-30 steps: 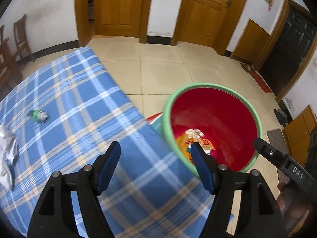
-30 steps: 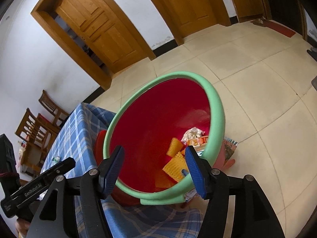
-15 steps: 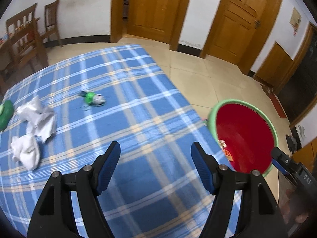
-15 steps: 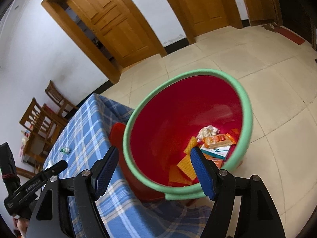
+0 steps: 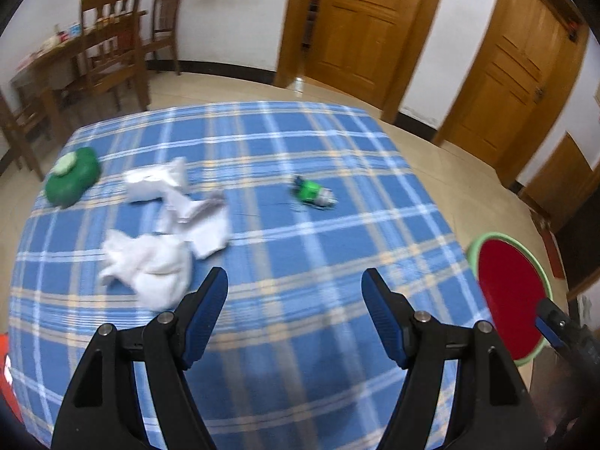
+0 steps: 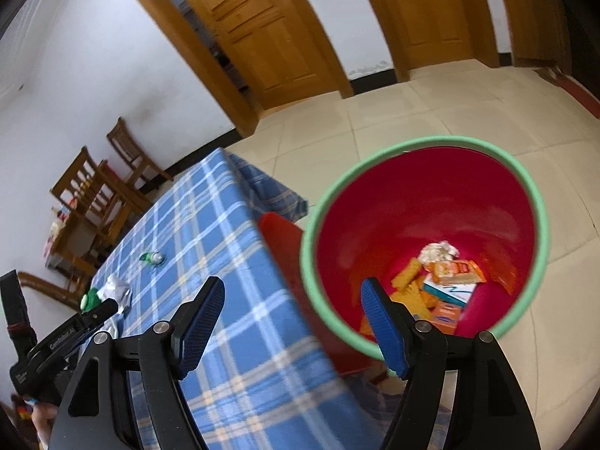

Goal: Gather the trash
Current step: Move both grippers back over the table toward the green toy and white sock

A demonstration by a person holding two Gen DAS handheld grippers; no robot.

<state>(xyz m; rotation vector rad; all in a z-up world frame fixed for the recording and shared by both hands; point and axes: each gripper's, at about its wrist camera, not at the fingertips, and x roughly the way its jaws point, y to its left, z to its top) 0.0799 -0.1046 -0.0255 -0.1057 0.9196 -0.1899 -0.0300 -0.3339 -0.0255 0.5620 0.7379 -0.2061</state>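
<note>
Two hand-held grippers are hovering with nothing in them: the left hand-held gripper (image 5: 294,292) is standing spread wide over the blue plaid worktop (image 5: 337,247), and the right hand-held gripper (image 6: 292,302) is likewise gaping, straddling the worktop's edge and the red bin (image 6: 540,225). In the left wrist view, crumpled white tissues (image 5: 150,262) are lying left of centre, just beyond the left finger, with more white paper (image 5: 157,182) above them. A green lidded container (image 5: 73,182) is sitting at the far left, and a small green-and-white wrapper (image 5: 313,195) is resting near the middle, well apart from the tissues. The bin, green-rimmed, is showing at the right edge; in the right wrist view, orange packets (image 6: 455,270) are lying in its bottom.
</note>
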